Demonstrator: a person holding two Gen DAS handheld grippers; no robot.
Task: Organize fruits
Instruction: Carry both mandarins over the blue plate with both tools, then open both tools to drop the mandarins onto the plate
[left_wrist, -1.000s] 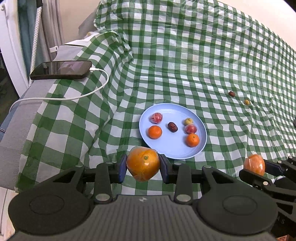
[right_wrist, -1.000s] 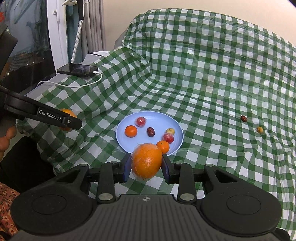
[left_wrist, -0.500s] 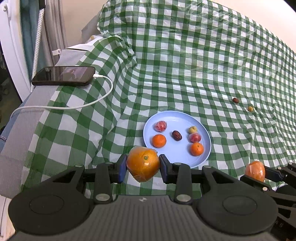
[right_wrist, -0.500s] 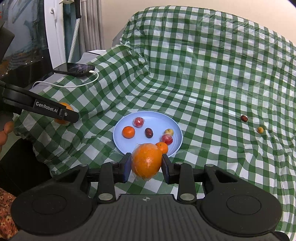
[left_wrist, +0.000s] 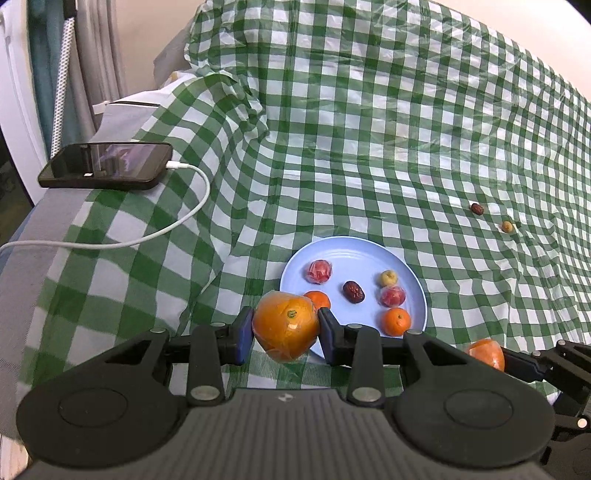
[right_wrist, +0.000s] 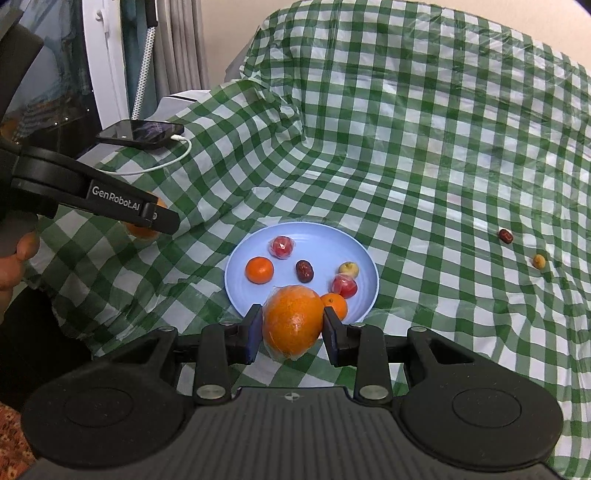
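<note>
Orange (left_wrist: 286, 330) sits clamped between the left gripper (left_wrist: 285, 336) fingers, the plate (left_wrist: 351, 251) just beyond them. Right view: the right gripper (right_wrist: 291, 338) fingers clamp another orange (right_wrist: 293, 323) over the plate's (right_wrist: 317, 234) near rim

Six small fruits lie on a plate (left_wrist: 413, 291) at the middle of the tablecloth (left_wrist: 369, 147); a phone (left_wrist: 107, 166) rests far left, a date (left_wrist: 477, 209) and a small fruit (left_wrist: 507, 226) far right.
</note>
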